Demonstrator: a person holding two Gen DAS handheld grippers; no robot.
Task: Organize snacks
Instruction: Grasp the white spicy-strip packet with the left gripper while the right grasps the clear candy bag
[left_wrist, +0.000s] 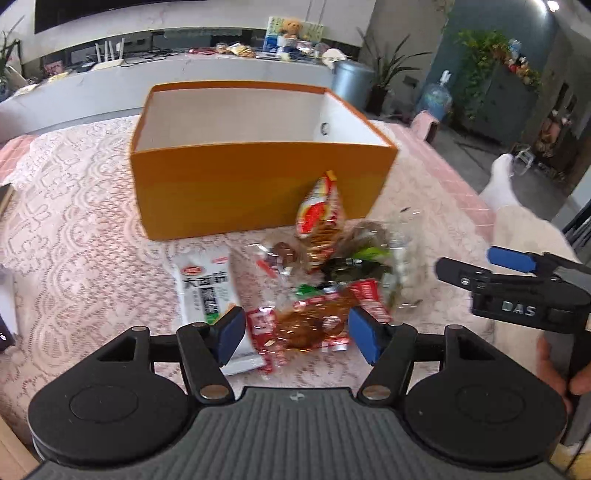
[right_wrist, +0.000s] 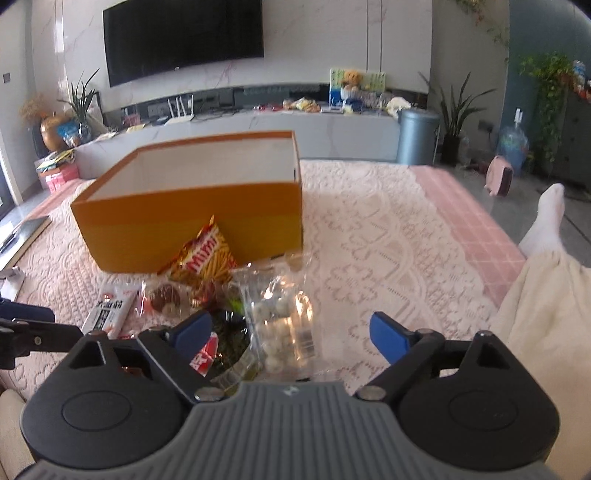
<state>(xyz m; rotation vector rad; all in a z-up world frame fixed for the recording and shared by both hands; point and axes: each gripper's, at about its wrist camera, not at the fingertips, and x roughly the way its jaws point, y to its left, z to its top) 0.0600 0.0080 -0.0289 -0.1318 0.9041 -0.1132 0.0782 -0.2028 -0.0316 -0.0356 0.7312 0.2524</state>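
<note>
An open orange box (left_wrist: 221, 184) (right_wrist: 192, 221) with a white inside stands on the lace-covered table, nothing showing in it. In front of it lies a heap of snack packets: a red and yellow stick-snack bag (left_wrist: 319, 218) (right_wrist: 205, 258) leaning on the box, a white packet (left_wrist: 205, 291) (right_wrist: 109, 314), a red clear packet (left_wrist: 306, 325), a dark green packet (left_wrist: 354, 266). My left gripper (left_wrist: 297, 334) hangs open over the red clear packet. My right gripper (right_wrist: 291, 330) is open above a clear bag of white round sweets (right_wrist: 280, 325), pads apart from it.
The person's leg in cream cloth and a white sock (left_wrist: 502, 184) (right_wrist: 546, 218) rests on the table's right side. The right gripper (left_wrist: 517, 288) shows at the right of the left wrist view, a hand (left_wrist: 561, 369) on its handle. A TV bench with clutter (right_wrist: 295, 107) stands behind.
</note>
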